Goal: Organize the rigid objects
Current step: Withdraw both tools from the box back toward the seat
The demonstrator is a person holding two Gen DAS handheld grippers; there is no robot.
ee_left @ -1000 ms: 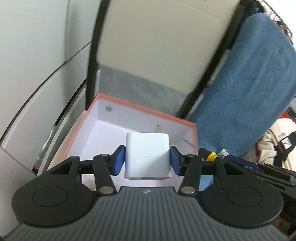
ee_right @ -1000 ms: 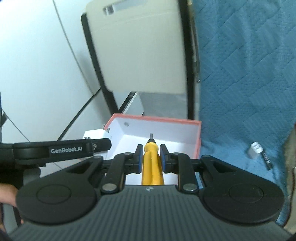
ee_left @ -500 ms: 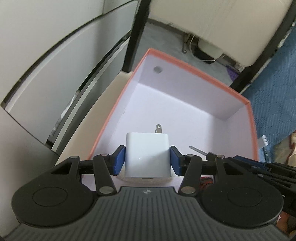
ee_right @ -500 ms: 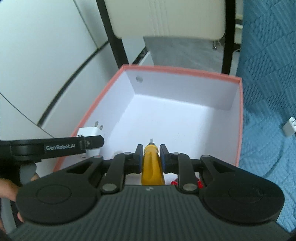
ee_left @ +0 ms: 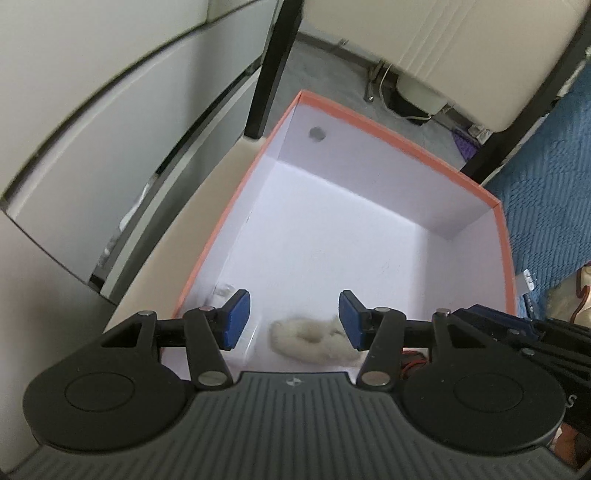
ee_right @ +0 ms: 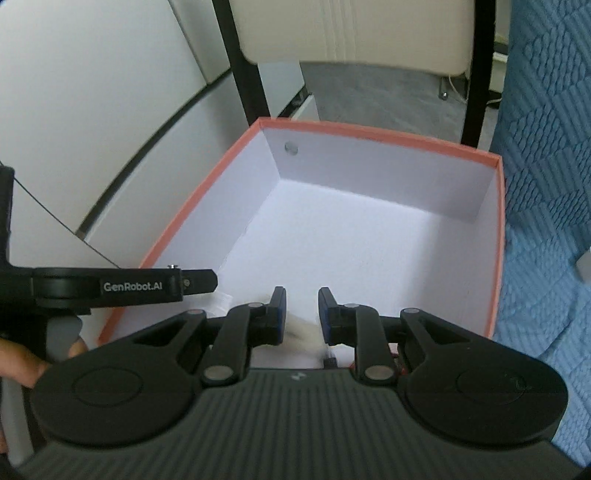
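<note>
We see one orange-rimmed box [ee_left: 496, 206] with a white interior, standing beside a blue quilted cover [ee_right: 546, 147]; one cream chair back [ee_right: 351, 33] on black legs rises behind it.

Both grippers hover over the box's near end. Left gripper [ee_left: 293, 317]: fingers wide apart, nothing between them. Right gripper [ee_right: 301, 312]: fingers apart by a narrower gap, also holding nothing.

Contents on the box floor, as far as visible: one fluffy cream-white item [ee_left: 310, 338], lying directly below and between the left fingers, its long axis running roughly across the gap, left to right. In the right wrist view it shows only as a blur under the fingers. A bit of red [ee_left: 410, 363] peeks out by the right finger linkage; we cannot identify it. Something small and clear [ee_left: 223, 290] sits at the left wall, unidentifiable.

Judgement: both hands are free for the next item; none is in reach here.
</note>
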